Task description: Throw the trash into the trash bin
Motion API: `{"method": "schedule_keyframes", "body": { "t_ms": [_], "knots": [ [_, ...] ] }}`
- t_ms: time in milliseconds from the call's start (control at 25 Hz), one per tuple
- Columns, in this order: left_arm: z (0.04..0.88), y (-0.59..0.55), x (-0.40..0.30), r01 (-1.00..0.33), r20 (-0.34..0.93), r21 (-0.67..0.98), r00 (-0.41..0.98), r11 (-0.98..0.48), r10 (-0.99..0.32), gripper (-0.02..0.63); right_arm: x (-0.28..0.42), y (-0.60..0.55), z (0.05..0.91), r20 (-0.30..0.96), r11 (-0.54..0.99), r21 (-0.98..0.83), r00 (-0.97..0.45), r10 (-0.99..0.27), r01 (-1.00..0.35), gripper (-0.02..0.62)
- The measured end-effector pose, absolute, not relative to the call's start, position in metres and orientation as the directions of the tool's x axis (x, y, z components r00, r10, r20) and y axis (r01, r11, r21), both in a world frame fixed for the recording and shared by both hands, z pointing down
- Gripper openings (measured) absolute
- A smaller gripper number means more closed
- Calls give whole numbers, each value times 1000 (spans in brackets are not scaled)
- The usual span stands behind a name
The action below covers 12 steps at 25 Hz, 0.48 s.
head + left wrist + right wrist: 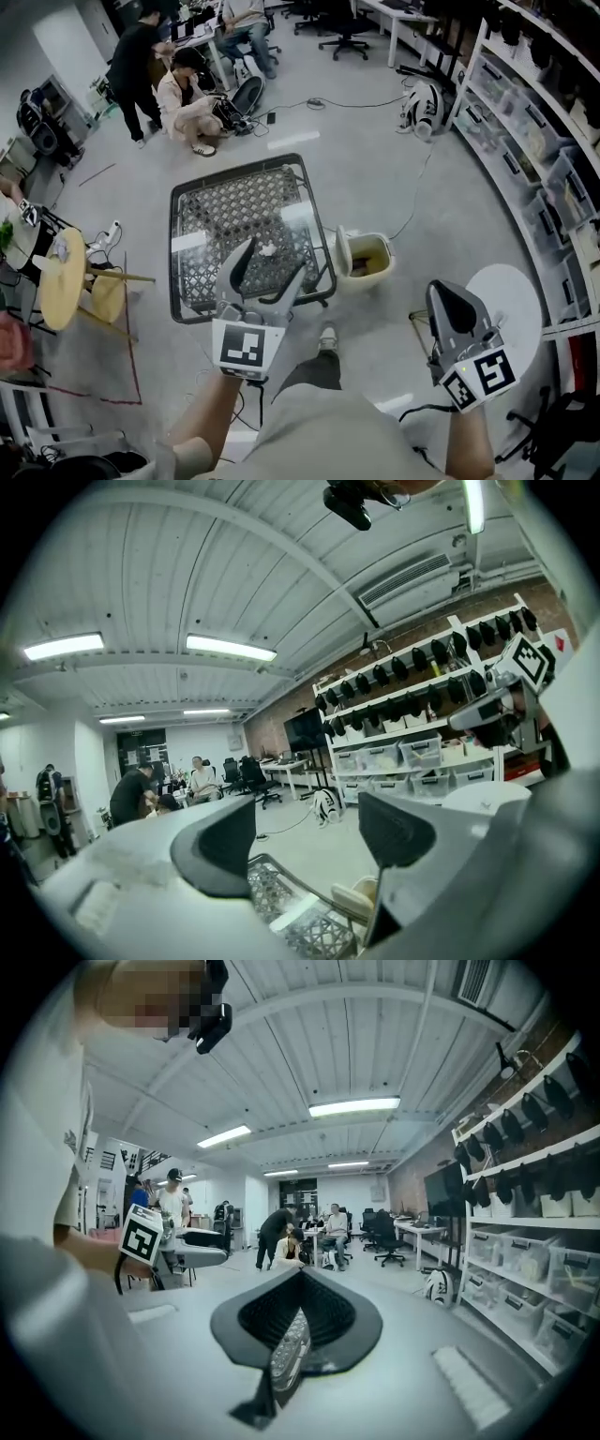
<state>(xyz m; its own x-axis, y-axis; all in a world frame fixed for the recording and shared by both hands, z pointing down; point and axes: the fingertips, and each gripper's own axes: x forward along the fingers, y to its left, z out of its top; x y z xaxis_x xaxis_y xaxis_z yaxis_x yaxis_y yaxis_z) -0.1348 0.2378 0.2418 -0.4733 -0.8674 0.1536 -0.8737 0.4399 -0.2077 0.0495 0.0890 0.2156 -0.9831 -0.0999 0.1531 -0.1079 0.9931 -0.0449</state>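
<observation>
Trash bin (371, 239), cream and rounded, beside glass lattice-patterned table (174, 262)

Grey plastic left gripper (273, 261), black pads, marker cube at its base: held out front, tilted slightly down, jaws wide apart, nothing between the pads. Grey plastic right gripper (442, 295), same build: well apart to the right, similar slight downward tilt, jaws pressed together, pads meeting. Bare left forearm (202, 422) and bare right forearm (469, 448) reach forward from the body.
</observation>
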Motion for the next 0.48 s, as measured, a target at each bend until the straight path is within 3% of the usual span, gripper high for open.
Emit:
{"method": "schedule_keyframes", "body": {
  "t_ms": [200, 480],
  "knots": [
    [284, 228, -211, -873, 249, -246, -477, 421, -843, 356, -34, 75, 234, 200, 996, -59, -979, -48, -61, 3],
    [357, 228, -289, -872, 383, -173, -488, 458, -784, 357, -137, 73, 277, 272, 996, -84, -961, 56, 34, 3]
  ]
}}
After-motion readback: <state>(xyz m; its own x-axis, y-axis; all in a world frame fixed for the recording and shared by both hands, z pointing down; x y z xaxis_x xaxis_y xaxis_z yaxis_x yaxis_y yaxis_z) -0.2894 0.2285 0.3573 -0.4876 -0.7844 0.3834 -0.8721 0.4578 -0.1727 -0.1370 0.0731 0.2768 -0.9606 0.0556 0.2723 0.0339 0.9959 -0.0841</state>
